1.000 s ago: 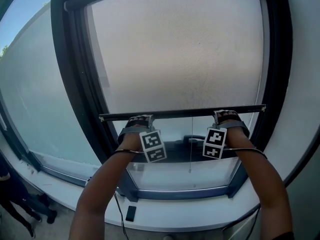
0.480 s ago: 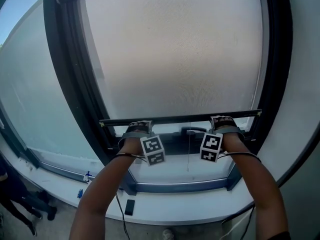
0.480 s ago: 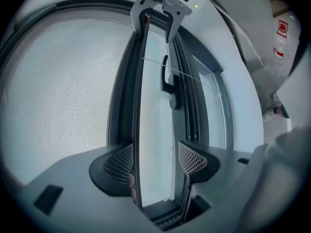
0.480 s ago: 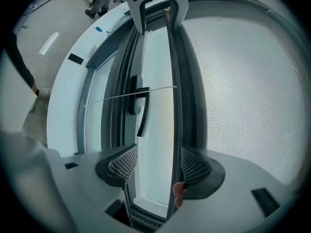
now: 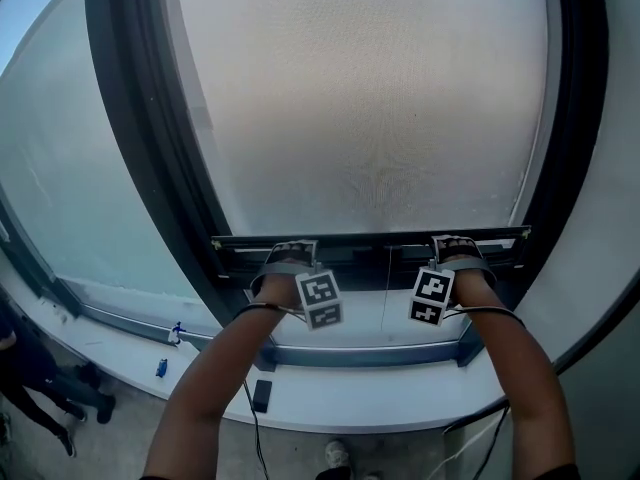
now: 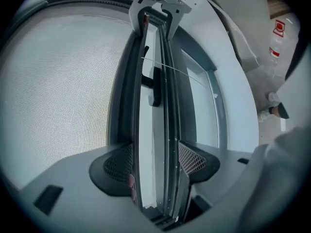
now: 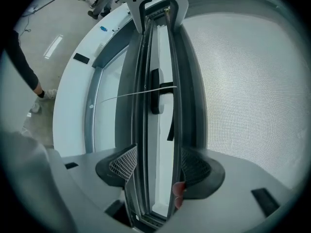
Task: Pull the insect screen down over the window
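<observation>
I keep left gripper (image 5: 288, 255) and right gripper (image 5: 452, 248) clamped on the grey mesh insect screen's (image 5: 370, 98) black bottom rail (image 5: 370, 238) — it sits lower now, little travel left.

The insect screen (image 5: 360, 98) runs off the top edge.

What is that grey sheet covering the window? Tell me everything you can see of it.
It is an insect screen: a fine, pale grey, see-through mesh stretched flat between the dark side rails of the window frame. Its lower edge ends in a dark, level bar, and a thin cord hangs from the middle of that bar. The left gripper and right gripper are each shut on the bar. Below it, a strip of glass is uncovered.
</observation>
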Demonstrator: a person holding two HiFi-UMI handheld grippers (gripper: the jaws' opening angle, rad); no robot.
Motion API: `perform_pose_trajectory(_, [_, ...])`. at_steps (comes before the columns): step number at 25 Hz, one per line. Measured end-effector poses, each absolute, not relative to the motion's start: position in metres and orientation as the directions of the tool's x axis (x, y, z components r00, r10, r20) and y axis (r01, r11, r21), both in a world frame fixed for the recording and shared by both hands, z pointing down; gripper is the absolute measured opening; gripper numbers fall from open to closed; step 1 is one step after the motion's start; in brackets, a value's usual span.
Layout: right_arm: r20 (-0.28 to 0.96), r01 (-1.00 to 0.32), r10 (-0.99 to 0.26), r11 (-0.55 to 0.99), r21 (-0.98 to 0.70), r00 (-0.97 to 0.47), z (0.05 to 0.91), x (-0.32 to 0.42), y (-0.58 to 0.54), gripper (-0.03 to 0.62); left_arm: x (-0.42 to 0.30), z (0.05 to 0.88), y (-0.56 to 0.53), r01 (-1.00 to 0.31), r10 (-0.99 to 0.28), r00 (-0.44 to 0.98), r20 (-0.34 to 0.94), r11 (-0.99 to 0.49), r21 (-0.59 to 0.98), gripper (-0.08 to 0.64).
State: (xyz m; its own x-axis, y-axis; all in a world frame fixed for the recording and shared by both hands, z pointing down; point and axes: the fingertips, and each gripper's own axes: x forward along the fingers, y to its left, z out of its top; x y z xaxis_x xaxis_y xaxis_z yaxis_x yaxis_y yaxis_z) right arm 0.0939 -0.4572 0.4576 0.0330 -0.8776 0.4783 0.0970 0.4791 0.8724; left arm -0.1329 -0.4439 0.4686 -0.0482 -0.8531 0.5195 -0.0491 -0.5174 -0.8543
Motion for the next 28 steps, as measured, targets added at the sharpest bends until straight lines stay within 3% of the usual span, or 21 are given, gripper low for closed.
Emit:
perform_pose_trajectory(11, [0.461, 0.083, -0.886, 0.463, 0.883, 0.043, 0.461, 0.095, -0.458, 0.261, -0.130, 0.470, -0.445, -0.057, -0.868, -0.024, 0.496, -0.494, -0.868, 0.293])
perform_pose_trajectory(19, [0.528, 0.084, -0.848, 0.530, 0.844, 0.049, 0.496, 0.094, -0.451, 0.259, -0.130, 0.503, -0.437, -0.095, -0.804, -0.021, 0.595, -0.591, -0.801, 0.293])
perform_pose_trajectory(28, [0.558, 0.091, -0.829, 0.560, 0.824, 0.048, 0.532, 0.095, -0.451, 0.261, -0.130, 0.541, -0.440, -0.094, -0.792, -0.036, 0.610, -0.605, -0.791, 0.293])
